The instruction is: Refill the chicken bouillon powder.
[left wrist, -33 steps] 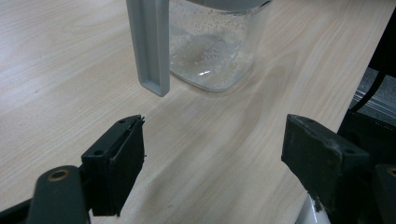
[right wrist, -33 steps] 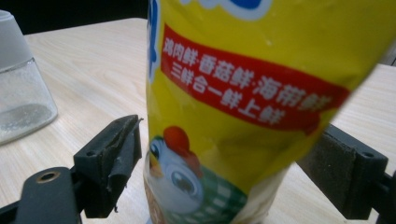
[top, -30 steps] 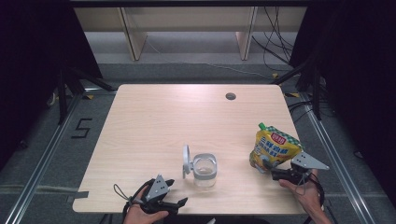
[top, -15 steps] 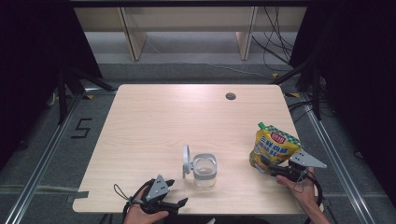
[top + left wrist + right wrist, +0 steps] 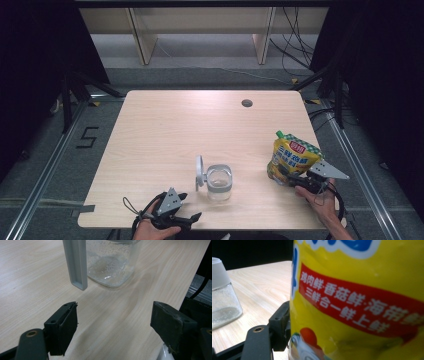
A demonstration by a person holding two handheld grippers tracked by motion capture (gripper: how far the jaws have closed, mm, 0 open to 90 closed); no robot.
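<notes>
A yellow stand-up pouch (image 5: 294,157) with a green cap stands upright at the table's front right. My right gripper (image 5: 291,179) is shut on its lower part. In the right gripper view the pouch (image 5: 362,300) stands close up, one black finger (image 5: 280,323) presses its side, and the other is hidden behind it. A clear glass jar (image 5: 219,182) with its grey lid (image 5: 200,172) flipped up stands at the front middle. Left of it, near the front edge, my left gripper (image 5: 191,206) is open. Its empty jaws (image 5: 115,315) point at the jar (image 5: 112,262).
The wooden table (image 5: 190,125) has a round cable hole (image 5: 247,103) at the back right. Its front edge lies just under both hands. Dark frame posts and cables stand beyond the right edge.
My right gripper has shifted slightly left, closing in on the pouch's base. The pouch stays upright in about the same spot. The left gripper and jar have not moved.
</notes>
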